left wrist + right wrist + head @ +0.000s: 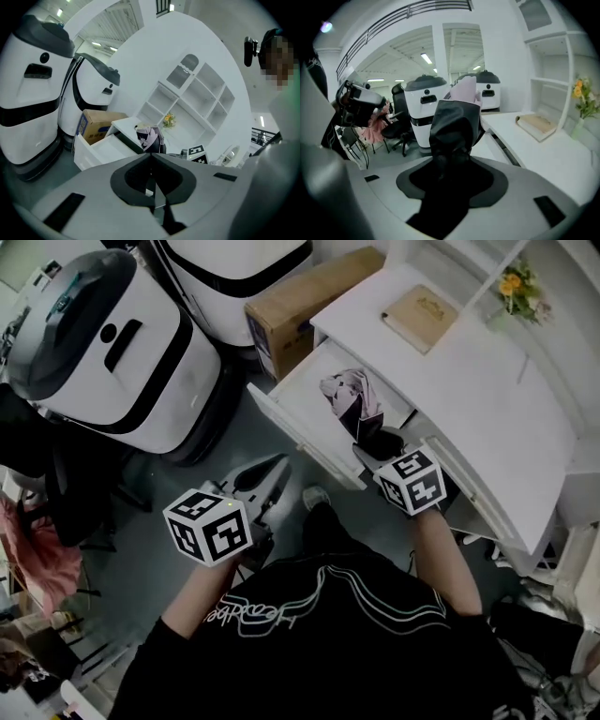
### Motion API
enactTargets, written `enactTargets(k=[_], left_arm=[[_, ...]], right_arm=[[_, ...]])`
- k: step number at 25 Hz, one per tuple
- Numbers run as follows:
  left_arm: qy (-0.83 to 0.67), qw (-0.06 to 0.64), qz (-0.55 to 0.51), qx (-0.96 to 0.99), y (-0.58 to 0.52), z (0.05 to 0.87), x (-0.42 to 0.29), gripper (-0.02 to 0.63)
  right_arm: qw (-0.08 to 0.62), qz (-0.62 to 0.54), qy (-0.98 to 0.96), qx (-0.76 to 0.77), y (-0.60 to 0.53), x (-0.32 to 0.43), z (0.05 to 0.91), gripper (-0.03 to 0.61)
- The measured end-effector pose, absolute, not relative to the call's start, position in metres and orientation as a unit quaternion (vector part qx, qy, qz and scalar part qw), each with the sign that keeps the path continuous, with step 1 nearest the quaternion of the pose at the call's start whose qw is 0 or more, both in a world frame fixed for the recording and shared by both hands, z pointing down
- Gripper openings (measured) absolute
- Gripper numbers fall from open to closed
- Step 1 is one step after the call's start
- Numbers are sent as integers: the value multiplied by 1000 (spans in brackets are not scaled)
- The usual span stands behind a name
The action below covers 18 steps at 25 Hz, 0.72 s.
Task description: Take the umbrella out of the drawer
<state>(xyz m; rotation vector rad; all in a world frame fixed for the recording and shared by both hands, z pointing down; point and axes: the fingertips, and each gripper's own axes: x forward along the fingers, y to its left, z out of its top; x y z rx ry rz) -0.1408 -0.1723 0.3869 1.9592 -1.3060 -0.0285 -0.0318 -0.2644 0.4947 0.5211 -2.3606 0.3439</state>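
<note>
The right gripper [451, 157] is clamped on the umbrella [351, 397], upright above the open drawer [292, 430] (seemingly clear of it). The left gripper [151, 160], closed and empty, hangs before the drawer. Best to lift straight, gripping firmly.

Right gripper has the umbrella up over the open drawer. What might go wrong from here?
1. The right gripper grips the umbrella only at its dark end; the pink end stands free beyond the jaws, so it might tip or slip.
2. The loose cloth is close to the desk edge and might catch there.
3. The drawer juts out open near the person's legs; a bump seems possible.
</note>
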Motion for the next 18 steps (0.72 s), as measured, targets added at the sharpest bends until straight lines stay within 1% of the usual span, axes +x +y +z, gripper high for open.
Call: enactTargets(k=[7,12,14,18], left_arm=[[-494,322,-20,807,-129,325,-114,20],[-480,281,-16,831,-99,305,-84,20],[-478,281,-19,832,-89,302,-79,20],[-473,281,-22,835,-87,294,-75,20]], right_arm=[[235,112,-940,223,-192,-12,391,209],[149,119,-956,222,-147,8,347,209],[136,125,-959,213,-131,11,338,209],[139,121,-961,207,-120,10,330,209]])
